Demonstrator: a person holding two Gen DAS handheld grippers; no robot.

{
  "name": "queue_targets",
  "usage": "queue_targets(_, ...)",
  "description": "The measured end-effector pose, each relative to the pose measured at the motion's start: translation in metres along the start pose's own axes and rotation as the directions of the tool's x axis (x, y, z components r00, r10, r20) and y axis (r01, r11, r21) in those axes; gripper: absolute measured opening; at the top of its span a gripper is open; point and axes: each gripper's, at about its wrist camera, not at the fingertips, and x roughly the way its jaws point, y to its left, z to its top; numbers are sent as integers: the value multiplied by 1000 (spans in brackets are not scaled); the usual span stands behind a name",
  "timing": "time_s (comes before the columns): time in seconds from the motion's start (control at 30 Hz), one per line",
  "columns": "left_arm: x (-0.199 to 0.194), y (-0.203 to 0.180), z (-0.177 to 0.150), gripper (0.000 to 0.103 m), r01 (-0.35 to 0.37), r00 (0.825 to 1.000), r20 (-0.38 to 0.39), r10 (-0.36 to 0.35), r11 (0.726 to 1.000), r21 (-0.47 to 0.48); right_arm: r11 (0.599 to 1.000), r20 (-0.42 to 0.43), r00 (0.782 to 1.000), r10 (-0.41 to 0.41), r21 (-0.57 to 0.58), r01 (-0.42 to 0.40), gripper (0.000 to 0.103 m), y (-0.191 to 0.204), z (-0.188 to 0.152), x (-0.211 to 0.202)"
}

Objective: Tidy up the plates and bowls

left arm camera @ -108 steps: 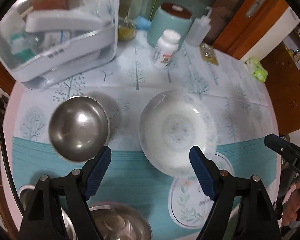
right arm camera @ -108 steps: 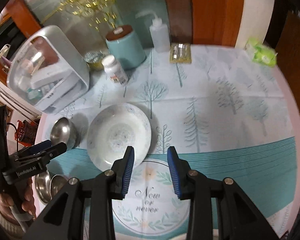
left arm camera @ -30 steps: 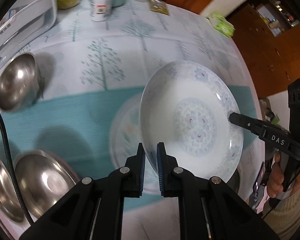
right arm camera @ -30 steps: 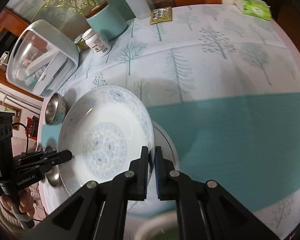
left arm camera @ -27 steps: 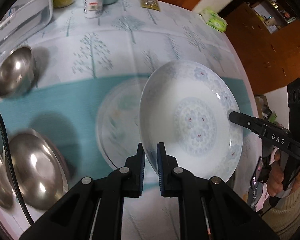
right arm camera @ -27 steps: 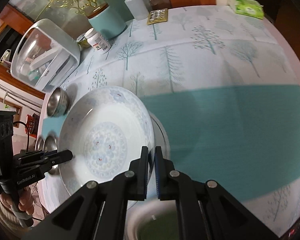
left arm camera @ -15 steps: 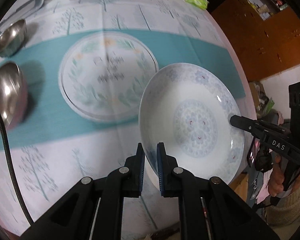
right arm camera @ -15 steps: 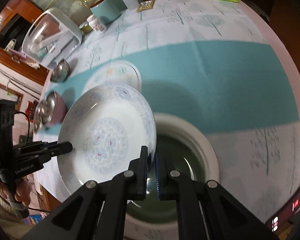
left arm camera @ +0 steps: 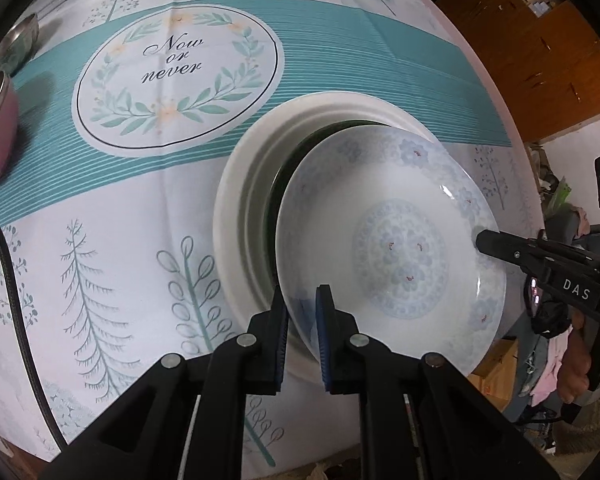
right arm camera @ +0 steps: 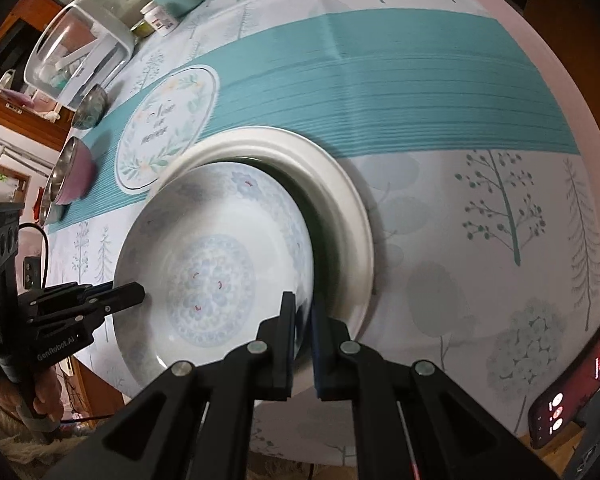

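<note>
Gripping opposite rims, the left gripper [left arm camera: 302,328] and right gripper [right arm camera: 303,334] clamp the floral plate [left arm camera: 400,248] between them — tilted over the white-rimmed dish [left arm camera: 244,184] near the tabletop's front edge, just below — its far rim already dipping inside.
</note>
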Motion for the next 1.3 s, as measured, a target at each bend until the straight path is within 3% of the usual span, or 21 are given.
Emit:
queue_targets(0.87, 8, -4, 2, 13, -63, 997, 49, 62, 998, 14, 998, 23, 998, -53, -35, 53, 8, 1, 4, 13)
queue_targets(1.17, -18, 6, 5, 39, -73, 992, 105, 73, 997, -4, 990, 94, 989, -115, -70, 122, 9, 13, 5, -1)
queue_targets(1.23, -25, 9, 5, 57, -80, 990, 113, 81, 997, -18, 990, 102, 989, -109, -78, 118, 11, 17, 6, -6)
queue_targets(1.3, -33, 9, 7, 63, -89, 988, 126, 93, 996, -32, 990, 112, 989, -101, -89, 111, 11, 22, 7, -13)
